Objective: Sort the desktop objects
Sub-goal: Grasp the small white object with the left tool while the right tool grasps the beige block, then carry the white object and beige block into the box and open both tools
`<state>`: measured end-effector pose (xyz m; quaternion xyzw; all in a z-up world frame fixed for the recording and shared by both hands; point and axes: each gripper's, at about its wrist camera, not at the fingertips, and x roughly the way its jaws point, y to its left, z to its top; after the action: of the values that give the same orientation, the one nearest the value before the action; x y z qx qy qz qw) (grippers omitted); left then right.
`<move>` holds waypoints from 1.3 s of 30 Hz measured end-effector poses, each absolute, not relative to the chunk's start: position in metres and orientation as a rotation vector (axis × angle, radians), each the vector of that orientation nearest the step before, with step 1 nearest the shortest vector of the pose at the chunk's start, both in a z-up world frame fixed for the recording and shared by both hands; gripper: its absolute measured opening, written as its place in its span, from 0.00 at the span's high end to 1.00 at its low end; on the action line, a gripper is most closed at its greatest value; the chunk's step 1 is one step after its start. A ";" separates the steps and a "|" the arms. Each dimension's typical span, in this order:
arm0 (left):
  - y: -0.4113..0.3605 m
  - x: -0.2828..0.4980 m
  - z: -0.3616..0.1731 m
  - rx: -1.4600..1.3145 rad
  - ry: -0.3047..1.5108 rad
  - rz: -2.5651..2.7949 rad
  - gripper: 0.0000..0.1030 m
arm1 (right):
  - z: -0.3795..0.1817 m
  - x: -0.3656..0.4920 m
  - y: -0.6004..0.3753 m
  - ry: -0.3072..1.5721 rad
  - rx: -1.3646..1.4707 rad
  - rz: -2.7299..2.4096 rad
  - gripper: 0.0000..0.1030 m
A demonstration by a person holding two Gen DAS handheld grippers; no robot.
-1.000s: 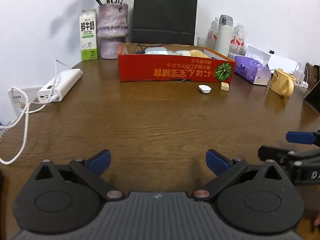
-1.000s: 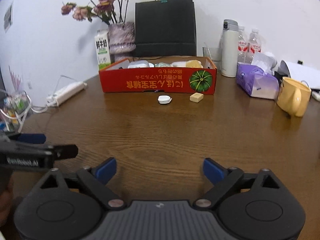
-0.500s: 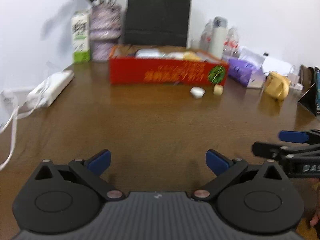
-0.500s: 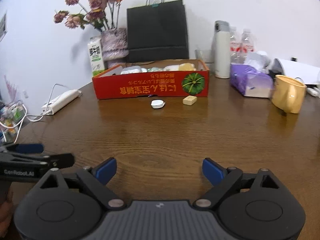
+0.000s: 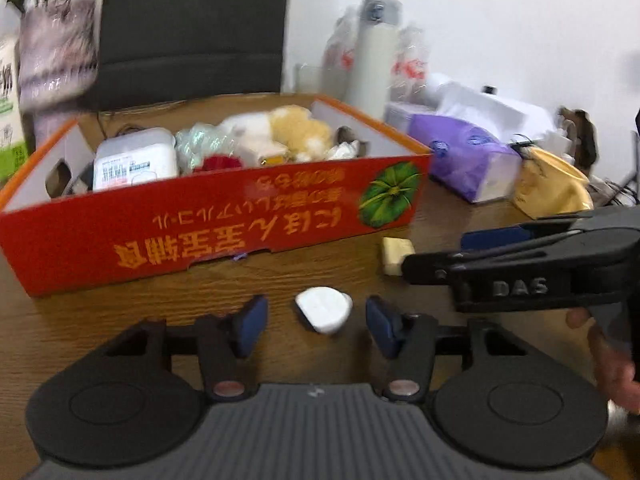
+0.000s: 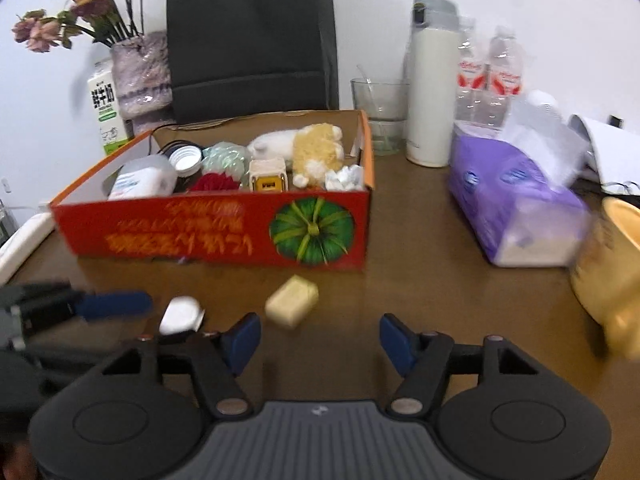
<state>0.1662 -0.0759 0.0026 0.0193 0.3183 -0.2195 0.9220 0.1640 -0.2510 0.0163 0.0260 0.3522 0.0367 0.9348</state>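
Most items already sit in the red box (image 6: 224, 236); the white plug (image 5: 324, 309) and the beige block (image 6: 292, 306) remain on the tabletop (image 6: 420, 292). Your left gripper (image 5: 316, 326) is closing around the plug, untouched; your right gripper (image 6: 320, 338), closing, holds nothing.

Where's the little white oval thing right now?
On the table in front of the red box, between the left gripper's closing jaws, untouched, left of the beige block.

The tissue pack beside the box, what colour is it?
Purple, with a white end; the tissue pack shows best in the right wrist view.
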 end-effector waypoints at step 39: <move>0.016 -0.040 0.027 -0.202 0.552 -0.254 0.74 | 0.039 -0.049 -0.182 0.528 -0.062 0.174 0.68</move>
<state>-0.0399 0.0163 0.0267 -0.0992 0.2712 -0.1247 0.9492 -0.0491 -0.1815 0.0391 -0.0305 0.2604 0.0857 0.9612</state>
